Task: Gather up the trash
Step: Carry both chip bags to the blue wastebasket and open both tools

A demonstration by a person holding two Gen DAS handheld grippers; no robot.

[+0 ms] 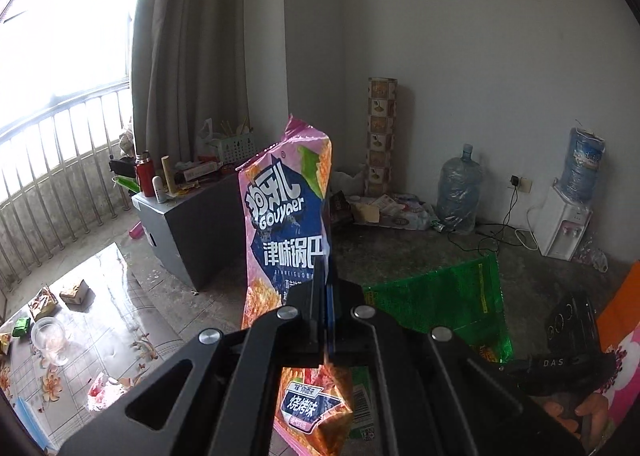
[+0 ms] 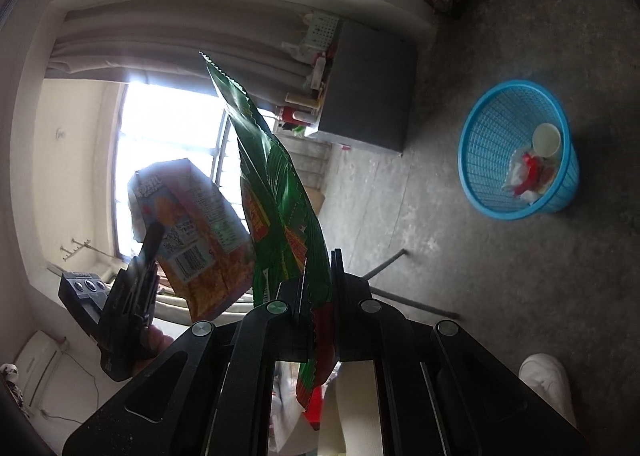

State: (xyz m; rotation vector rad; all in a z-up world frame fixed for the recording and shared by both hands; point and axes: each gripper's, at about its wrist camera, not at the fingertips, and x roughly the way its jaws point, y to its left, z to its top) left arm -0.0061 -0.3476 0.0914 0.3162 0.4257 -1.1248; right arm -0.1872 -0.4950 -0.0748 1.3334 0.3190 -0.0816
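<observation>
My left gripper (image 1: pixel 325 276) is shut on a pink and blue snack bag (image 1: pixel 286 216), held upright in the air. It also shows in the right wrist view (image 2: pixel 196 224), with the left gripper (image 2: pixel 150 240) at its left. My right gripper (image 2: pixel 320 268) is shut on a green snack bag (image 2: pixel 276 184), which also shows in the left wrist view (image 1: pixel 444 296). A blue mesh trash basket (image 2: pixel 492 124) stands on the floor to the right, holding a paper cup (image 2: pixel 546 140) and red and white wrappers (image 2: pixel 528 172).
A table with a floral cover (image 1: pixel 104 316) at the lower left holds a glass (image 1: pixel 50 340) and small wrappers. A grey cabinet (image 1: pixel 192 232) with clutter stands by the curtain. Water jugs (image 1: pixel 458 192), a dispenser (image 1: pixel 564 224) and litter line the far wall.
</observation>
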